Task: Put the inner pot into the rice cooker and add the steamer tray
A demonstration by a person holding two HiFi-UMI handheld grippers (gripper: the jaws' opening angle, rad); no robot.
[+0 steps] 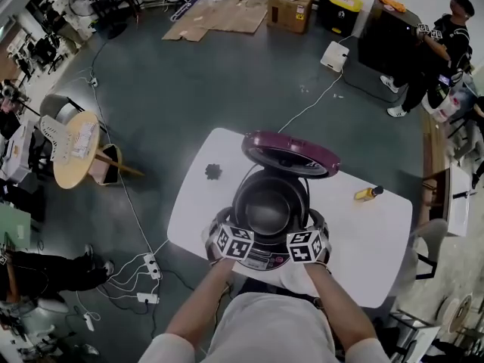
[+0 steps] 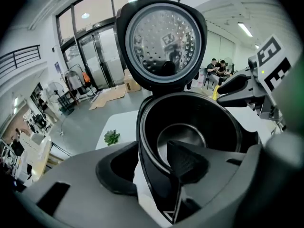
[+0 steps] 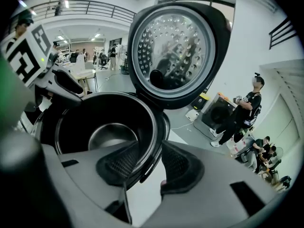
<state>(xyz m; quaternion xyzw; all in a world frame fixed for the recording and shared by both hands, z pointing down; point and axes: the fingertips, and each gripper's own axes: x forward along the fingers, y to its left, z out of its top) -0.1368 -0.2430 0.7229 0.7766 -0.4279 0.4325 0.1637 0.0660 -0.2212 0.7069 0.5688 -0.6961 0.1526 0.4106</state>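
Note:
The rice cooker (image 1: 249, 257) stands on the white table with its maroon lid (image 1: 291, 153) swung up at the back. The dark inner pot (image 1: 270, 203) sits inside the body. My left gripper (image 1: 236, 229) straddles the pot's left rim and my right gripper (image 1: 306, 231) straddles its right rim. In the left gripper view the inner pot's (image 2: 190, 122) rim passes between the jaws of my left gripper (image 2: 149, 163), with a gap beside the outer pad. In the right gripper view the inner pot's (image 3: 104, 122) rim likewise runs through my right gripper (image 3: 151, 164), and the pads stand off it.
A small green plant (image 1: 212, 172) lies on the white table (image 1: 363, 240) left of the cooker, and a yellow object (image 1: 368, 193) lies to the right. The lid's perforated inner plate (image 2: 164, 42) rises right behind the pot. A person (image 1: 435, 44) stands far off at the back right.

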